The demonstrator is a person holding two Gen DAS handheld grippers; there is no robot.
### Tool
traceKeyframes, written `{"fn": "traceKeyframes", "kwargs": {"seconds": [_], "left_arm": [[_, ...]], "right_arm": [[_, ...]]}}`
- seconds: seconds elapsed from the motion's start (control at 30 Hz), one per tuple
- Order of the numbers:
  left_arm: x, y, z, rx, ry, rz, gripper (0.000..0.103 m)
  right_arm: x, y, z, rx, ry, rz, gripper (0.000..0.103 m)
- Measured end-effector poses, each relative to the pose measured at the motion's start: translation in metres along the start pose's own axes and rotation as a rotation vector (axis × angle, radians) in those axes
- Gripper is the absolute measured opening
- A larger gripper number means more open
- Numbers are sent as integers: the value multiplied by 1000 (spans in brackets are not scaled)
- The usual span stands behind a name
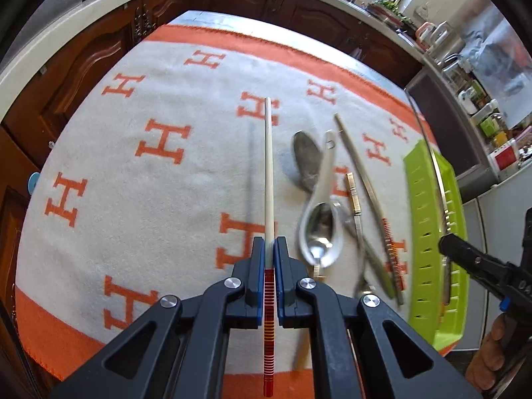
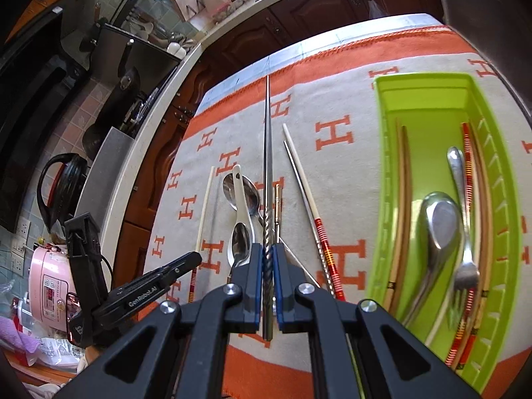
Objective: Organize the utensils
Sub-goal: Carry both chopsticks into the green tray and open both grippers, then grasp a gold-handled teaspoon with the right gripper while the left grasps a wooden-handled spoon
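My left gripper point(image 1: 269, 242) is shut on a white chopstick point(image 1: 268, 166) with a red-striped end, held just above the cloth. My right gripper point(image 2: 268, 247) is shut on a metal chopstick point(image 2: 268, 149) with a twisted grip, left of the green tray point(image 2: 382, 199). On the cloth between them lie a white ceramic spoon point(image 1: 324, 179) with a metal spoon point(image 1: 321, 226) in its bowl, a second metal spoon point(image 1: 307, 163), a gold-handled utensil point(image 1: 352, 193) and a red-striped chopstick point(image 1: 365, 183). The tray holds a large spoon point(image 2: 439, 222), a fork point(image 2: 465, 266) and several chopsticks.
An orange and white cloth point(image 1: 159, 146) with H letters covers the table. Dark wooden cabinets point(image 1: 83, 66) and a countertop run along the far side. A pink cooker point(image 2: 50, 286) and a kettle point(image 2: 63, 193) stand at the left of the right wrist view.
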State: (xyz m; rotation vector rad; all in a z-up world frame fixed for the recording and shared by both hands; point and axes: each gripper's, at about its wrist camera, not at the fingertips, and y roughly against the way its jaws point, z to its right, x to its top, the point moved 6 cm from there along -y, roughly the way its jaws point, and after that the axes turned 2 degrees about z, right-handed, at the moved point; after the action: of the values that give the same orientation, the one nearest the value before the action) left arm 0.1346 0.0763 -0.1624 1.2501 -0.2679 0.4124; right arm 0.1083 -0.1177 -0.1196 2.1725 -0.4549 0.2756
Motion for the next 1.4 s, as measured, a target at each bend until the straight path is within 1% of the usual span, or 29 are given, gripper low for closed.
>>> {"fn": "traceKeyframes", "kwargs": {"seconds": [0.17,0.3,0.4,0.53,0.7,0.83,1.0,1.07,1.1,1.13,1.17,1.2,1.23,1.27,1.33,1.4], "left_arm": [[13,17,42,-83,-38,15,3],[22,23,92,-164,-100,16,3],[24,18,133,-210,-159,3,3],[21,-1,179,-247,-202,-45,3],[7,-29,216,-264,-237,-121,3],[-10,-50,232,-242,-267,-167,4],[-30,-69,238,-192,-308,-220,4],[-36,-68,239,-177,-331,-225,11],[-37,-65,239,-174,-340,-218,18],[-38,-60,240,-174,-351,-205,24],[-39,-54,238,-172,-361,-191,27],[-39,-49,237,-165,-372,-176,33],[-38,-42,236,-154,-384,-157,37],[-37,-35,235,-142,-395,-136,40],[-35,-23,230,-115,-416,-97,50],[-33,-12,224,-92,-430,-68,53]], "right_arm": [[-1,22,12,-3,-23,49,6],[-1,37,26,-29,-46,80,5],[-4,47,41,-58,-74,97,6],[-9,59,63,-121,-93,109,6],[-19,65,94,-193,-134,88,6],[-25,64,110,-238,-151,62,6],[-27,65,116,-298,-134,50,8],[-28,67,114,-303,-123,57,8],[-29,68,113,-307,-120,59,8],[-29,71,112,-319,-112,64,8],[-28,73,111,-331,-103,71,8],[-27,75,109,-341,-97,77,8],[-27,77,108,-349,-93,82,8],[-26,79,108,-358,-90,89,8],[-26,84,106,-370,-82,104,8],[-25,87,104,-381,-77,118,8]]}}
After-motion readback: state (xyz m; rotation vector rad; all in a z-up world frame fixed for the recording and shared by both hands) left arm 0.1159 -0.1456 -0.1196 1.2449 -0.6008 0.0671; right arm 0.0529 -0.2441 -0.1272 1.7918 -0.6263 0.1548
